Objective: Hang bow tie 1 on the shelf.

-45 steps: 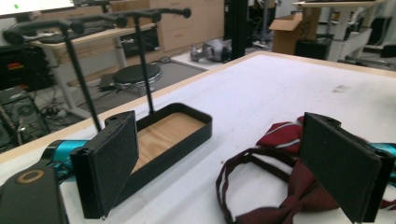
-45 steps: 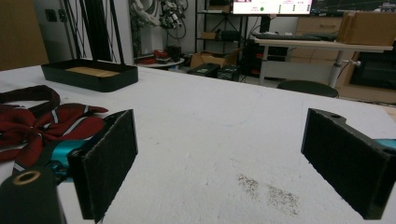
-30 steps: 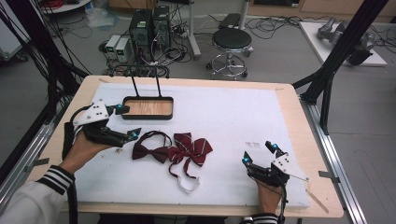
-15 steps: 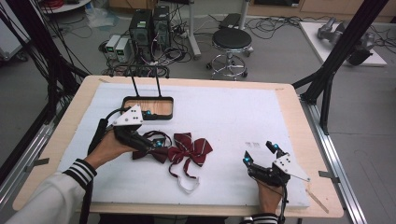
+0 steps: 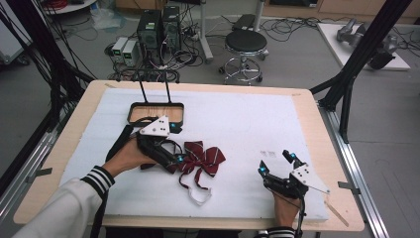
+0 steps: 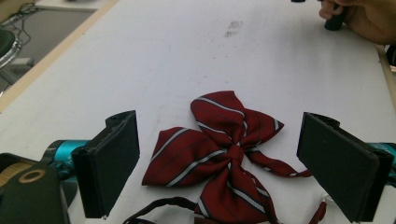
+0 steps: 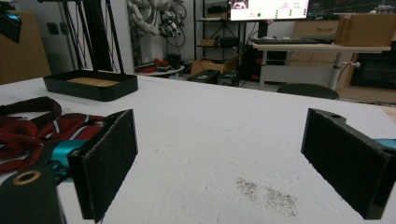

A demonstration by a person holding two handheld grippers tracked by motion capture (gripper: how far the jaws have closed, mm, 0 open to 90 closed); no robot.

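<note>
A dark red bow tie (image 5: 202, 158) with pale stripes lies flat on the white mat (image 5: 237, 119), left of centre. Its strap ends in a white loop (image 5: 200, 198) nearer the front edge. My left gripper (image 5: 178, 159) hovers at the bow's left side. In the left gripper view its jaws stand wide apart, open (image 6: 222, 158), with the bow tie (image 6: 229, 149) lying between and ahead of them. My right gripper (image 5: 275, 162) rests near the front right of the mat, open (image 7: 219, 154), with bare mat between its pads. The bow tie (image 7: 32, 133) shows at that view's left.
A black tray (image 5: 136, 119) with a wooden floor and two upright rods stands at the mat's back left, just behind my left hand. A grey smudge (image 5: 269, 153) marks the mat near the right gripper. Beyond the table are a stool (image 5: 246, 42) and computer boxes (image 5: 158, 25).
My left gripper has travelled rightwards from near the table's left edge to the bow tie. The right gripper has stayed where it was.
</note>
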